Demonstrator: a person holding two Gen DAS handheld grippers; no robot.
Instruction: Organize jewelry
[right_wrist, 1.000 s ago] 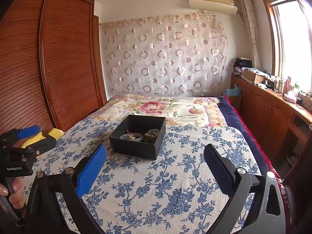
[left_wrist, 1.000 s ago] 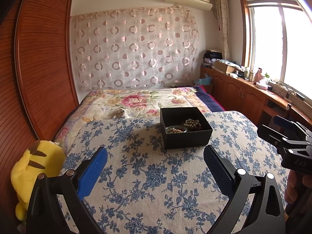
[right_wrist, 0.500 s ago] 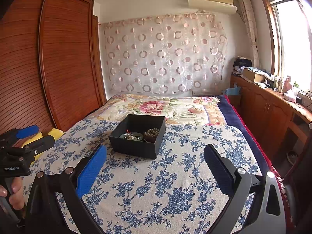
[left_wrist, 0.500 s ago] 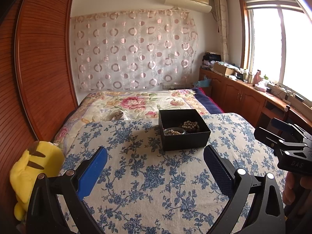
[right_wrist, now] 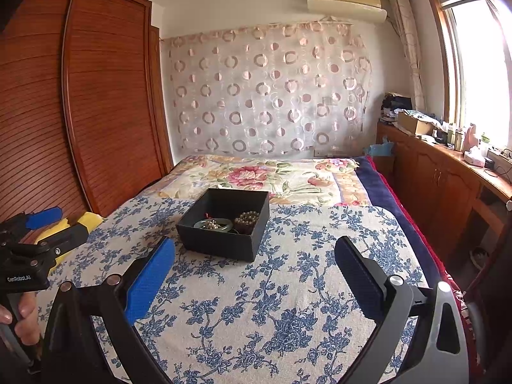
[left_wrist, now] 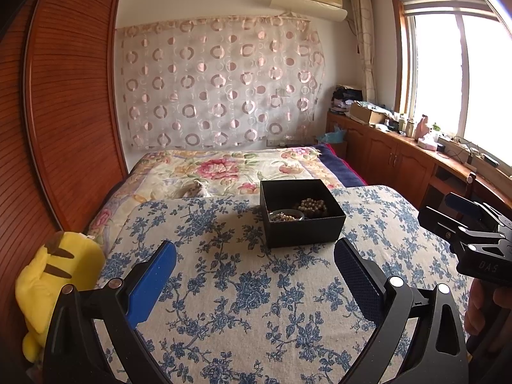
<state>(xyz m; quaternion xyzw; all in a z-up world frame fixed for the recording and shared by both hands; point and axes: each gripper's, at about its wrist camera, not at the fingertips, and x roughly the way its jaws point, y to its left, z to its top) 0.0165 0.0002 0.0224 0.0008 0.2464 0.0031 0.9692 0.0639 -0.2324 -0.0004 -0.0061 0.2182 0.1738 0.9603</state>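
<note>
a black box [left_wrist: 302, 228] is seen on the blue-flowered bedspread [left_wrist: 243, 291], and in it lie a beaded bracelet [right_wrist: 246, 219], a pale green bangle [right_wrist: 213, 225] and a small cluster of pearl-like beads [left_wrist: 283, 217]; no jewelry is seen on the cloth outside it. both the left gripper [left_wrist: 254, 267] and the right gripper [right_wrist: 254, 267] are held spread wide with nothing between the pads, well short of the box. the scene would fit pieces already gathered into the box as well as pieces waiting to be sorted out of it, so no single step can be named; any reach into the box would call for a steep descent between its walls and a fine pinch on small, loose beads.
</note>
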